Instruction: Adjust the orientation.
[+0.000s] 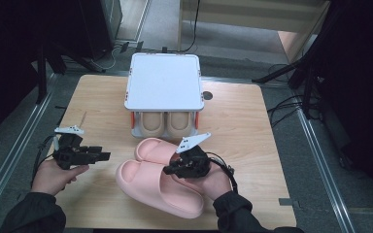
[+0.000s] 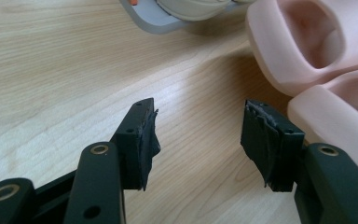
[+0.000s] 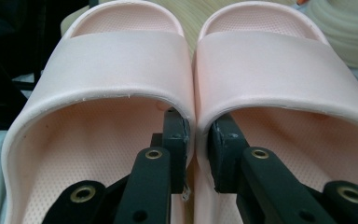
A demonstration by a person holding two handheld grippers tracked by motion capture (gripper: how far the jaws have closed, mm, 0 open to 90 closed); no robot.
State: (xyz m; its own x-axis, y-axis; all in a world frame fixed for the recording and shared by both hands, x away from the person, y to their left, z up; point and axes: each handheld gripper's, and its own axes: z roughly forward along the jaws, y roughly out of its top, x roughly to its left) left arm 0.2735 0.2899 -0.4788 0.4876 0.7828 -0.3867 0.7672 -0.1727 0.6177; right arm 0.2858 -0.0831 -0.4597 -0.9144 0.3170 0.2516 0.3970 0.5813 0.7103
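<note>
Pinching the pink slippers' (image 3: 186,70) two inner walls together, the right gripper (image 3: 196,140) holds both — probably light, squashy foam. Left gripper (image 2: 198,135) jaws spread, empty, slippers just beyond them.

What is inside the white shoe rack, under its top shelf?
Under the top shelf of the white shoe rack stands a pair of beige slippers; only their rounded front ends show. The shelf covers the rest of them and everything further back.

Slippers (image 1: 160,179) before the rack (image 1: 164,82); side by side.
</note>
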